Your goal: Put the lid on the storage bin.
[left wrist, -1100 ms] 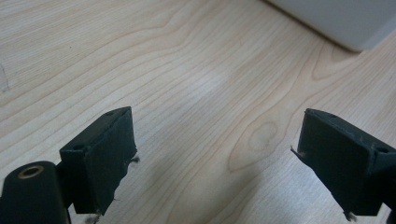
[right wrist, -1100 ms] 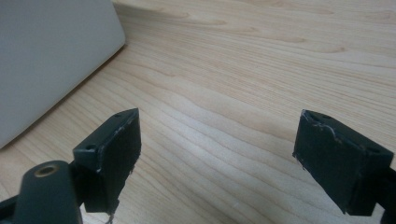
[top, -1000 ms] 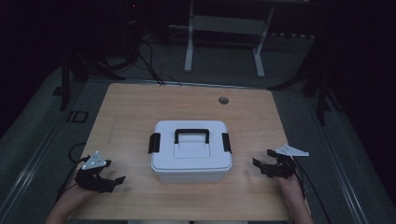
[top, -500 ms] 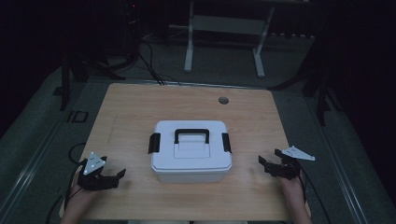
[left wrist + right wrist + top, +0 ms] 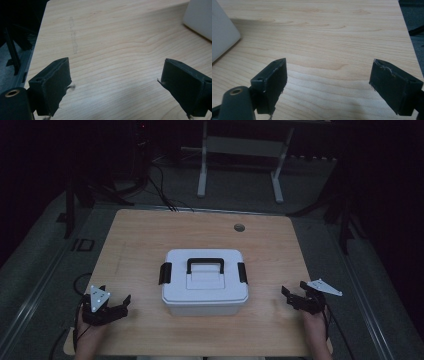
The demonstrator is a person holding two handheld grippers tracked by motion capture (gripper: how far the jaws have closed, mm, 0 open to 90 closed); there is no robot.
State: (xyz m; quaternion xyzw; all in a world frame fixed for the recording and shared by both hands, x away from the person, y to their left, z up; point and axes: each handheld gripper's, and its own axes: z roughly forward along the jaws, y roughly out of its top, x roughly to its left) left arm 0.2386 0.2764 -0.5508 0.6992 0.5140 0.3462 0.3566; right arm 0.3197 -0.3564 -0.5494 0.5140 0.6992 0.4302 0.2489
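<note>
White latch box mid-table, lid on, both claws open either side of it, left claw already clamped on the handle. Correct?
Not quite. The left claw isn't on the handle; it sits open over bare table, apart from the white latch box, as the high view shows. The rest holds: lid on, box mid-table, right claw open on the other side.

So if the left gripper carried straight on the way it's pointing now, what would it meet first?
Probably nothing but bare table. The left gripper, jaws wide open, points across open wood; the white box sits off at the upper right of its view, apparently beside that line, though depth is hard to judge.
</note>
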